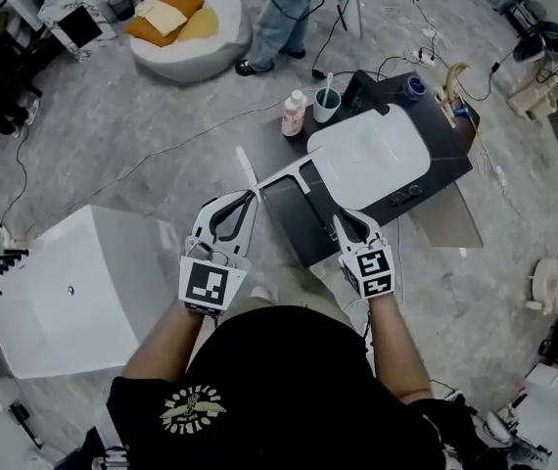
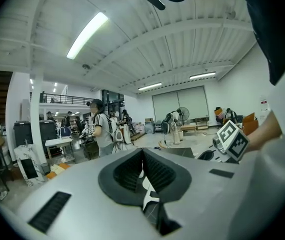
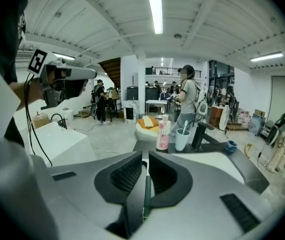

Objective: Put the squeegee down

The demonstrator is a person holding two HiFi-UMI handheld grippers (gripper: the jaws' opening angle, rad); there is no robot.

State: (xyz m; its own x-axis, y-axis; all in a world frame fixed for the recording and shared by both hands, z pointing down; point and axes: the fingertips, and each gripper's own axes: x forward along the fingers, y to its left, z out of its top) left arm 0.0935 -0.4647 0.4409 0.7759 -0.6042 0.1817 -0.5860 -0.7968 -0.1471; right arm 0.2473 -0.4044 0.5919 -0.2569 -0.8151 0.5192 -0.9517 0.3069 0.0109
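Head view: the operator's black shirt [image 1: 259, 390] fills the lower edge, with both forearms extending forward. The left gripper [image 1: 252, 197] and right gripper [image 1: 336, 221] sit side by side, near each other, and both have their jaws closed. The white squeegee [image 1: 284, 173] spans the gap between their tips. One limb runs into the left jaws and a thinner limb runs back into the right jaws. It lies over the near left corner of the dark counter [image 1: 436, 135]; contact with that surface cannot be determined. The white basin [image 1: 367, 155] lies just ahead of the right gripper. A pink bottle [image 1: 294, 114], a cup [image 1: 326, 104] and a faucet [image 1: 367, 91] stand beyond it. A white box [image 1: 73, 282] stands on the floor, left of the left gripper. Left gripper view: the left gripper [image 2: 142, 153] is clamped on a white section of the squeegee [image 2: 146, 184]. The right gripper's marker cube [image 2: 232, 139] is visible to its right. Right gripper view: the right gripper [image 3: 145, 156] is closed on a thin, dark green-edged strip of the squeegee [image 3: 145, 194]. The pink bottle [image 3: 162, 134], cup [image 3: 182, 138] and faucet [image 3: 200, 134] stand ahead of its tips.
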